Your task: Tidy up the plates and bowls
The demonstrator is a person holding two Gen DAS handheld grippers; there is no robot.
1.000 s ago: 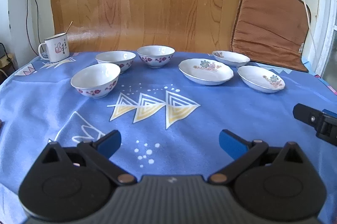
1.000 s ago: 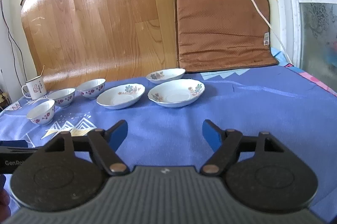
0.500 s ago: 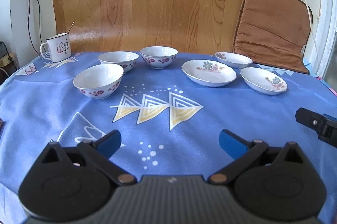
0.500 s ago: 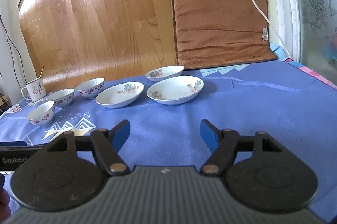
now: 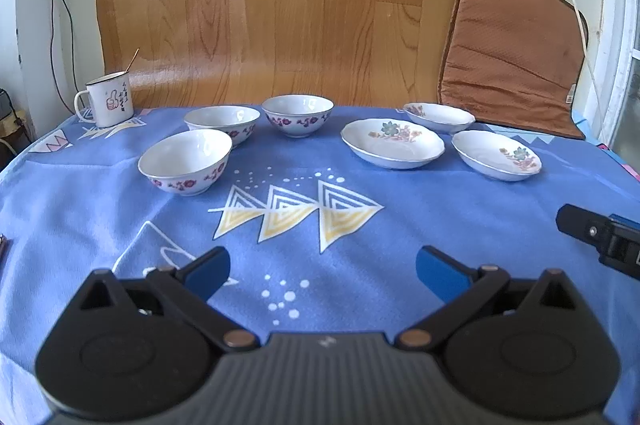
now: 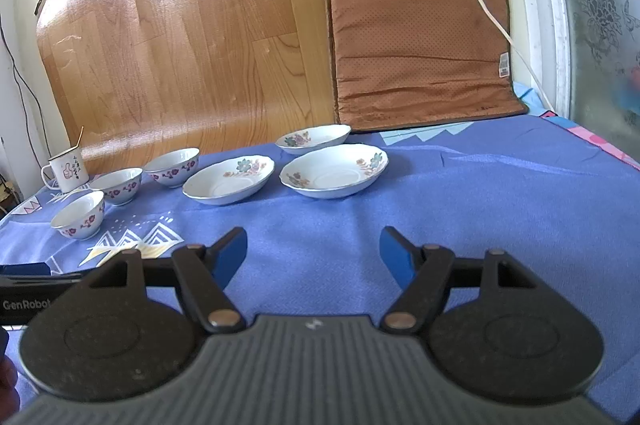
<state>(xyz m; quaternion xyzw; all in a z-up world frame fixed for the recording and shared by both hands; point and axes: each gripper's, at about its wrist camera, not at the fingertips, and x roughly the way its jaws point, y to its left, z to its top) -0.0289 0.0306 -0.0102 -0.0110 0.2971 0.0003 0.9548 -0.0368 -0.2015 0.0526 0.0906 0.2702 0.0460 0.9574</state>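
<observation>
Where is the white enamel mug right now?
The white enamel mug stands at the table's far left corner in both views, beside the three white floral bowls and before the wooden board.

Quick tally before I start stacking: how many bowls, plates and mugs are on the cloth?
Bowls: 3
Plates: 3
Mugs: 1
Total: 7

Bowls [image 5: 185, 161] left of plates [image 5: 393, 149]
</observation>
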